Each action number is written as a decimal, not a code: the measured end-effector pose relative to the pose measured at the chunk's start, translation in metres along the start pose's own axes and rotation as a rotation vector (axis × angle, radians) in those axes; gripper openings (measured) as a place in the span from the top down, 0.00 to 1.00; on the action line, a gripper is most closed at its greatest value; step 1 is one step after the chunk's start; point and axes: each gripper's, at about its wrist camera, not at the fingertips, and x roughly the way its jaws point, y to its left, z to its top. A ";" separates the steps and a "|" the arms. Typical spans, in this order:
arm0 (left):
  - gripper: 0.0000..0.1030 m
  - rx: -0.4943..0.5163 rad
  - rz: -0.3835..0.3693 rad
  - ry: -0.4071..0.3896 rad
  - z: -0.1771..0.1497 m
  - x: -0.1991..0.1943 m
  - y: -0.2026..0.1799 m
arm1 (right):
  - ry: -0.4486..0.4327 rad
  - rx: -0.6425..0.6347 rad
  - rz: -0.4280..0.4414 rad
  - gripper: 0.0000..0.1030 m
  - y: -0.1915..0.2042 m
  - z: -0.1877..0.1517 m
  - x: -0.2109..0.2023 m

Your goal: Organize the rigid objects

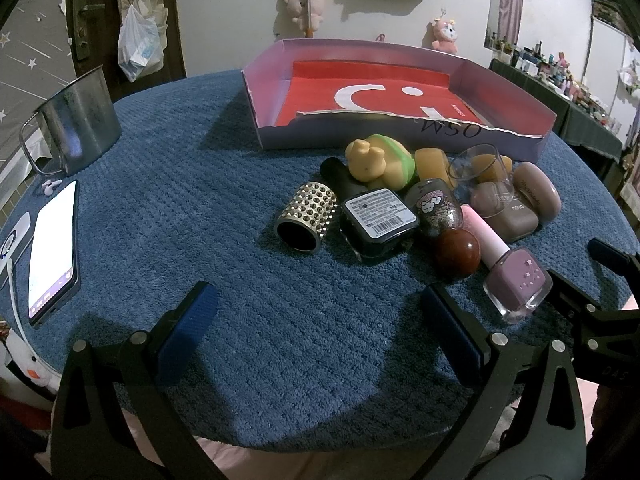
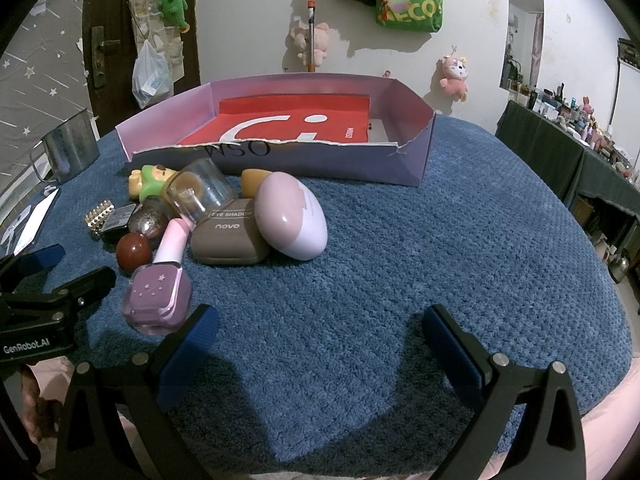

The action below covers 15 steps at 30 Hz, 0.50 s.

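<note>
Blue cloth carried the clutter before an empty box — both grippers wide, holding nothing; next, probably grasp the polish.

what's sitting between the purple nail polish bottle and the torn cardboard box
In the right wrist view, the brown eyeshadow case, the pink egg-shaped case and a clear cup lie between the purple nail polish bottle and the box.

Left gripper: fingers spread wide, nothing held. Right gripper: fingers spread wide, nothing held. Both level, side by side.
</note>
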 end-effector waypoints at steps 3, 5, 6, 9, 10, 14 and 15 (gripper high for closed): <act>0.00 0.002 0.000 0.002 0.001 0.000 0.000 | 0.007 -0.001 0.007 0.00 -0.001 0.002 -0.001; 0.00 0.002 0.000 0.003 0.002 -0.001 0.000 | 0.008 -0.003 0.009 0.00 -0.002 0.003 -0.001; 0.00 0.003 -0.001 0.003 0.003 -0.001 0.000 | 0.008 -0.003 0.012 0.00 -0.002 0.003 -0.002; 0.00 0.003 -0.001 0.005 0.004 -0.001 0.000 | 0.009 -0.005 0.014 0.00 -0.003 0.004 -0.002; 0.00 0.004 -0.002 0.006 0.004 -0.001 0.000 | 0.008 -0.003 0.014 0.00 -0.002 0.004 -0.002; 0.00 0.005 -0.011 0.015 0.005 0.000 0.001 | 0.005 -0.006 0.020 0.03 -0.003 0.004 -0.003; 0.00 0.006 -0.016 0.015 0.006 0.001 0.001 | 0.002 -0.006 0.021 0.06 -0.004 0.004 -0.005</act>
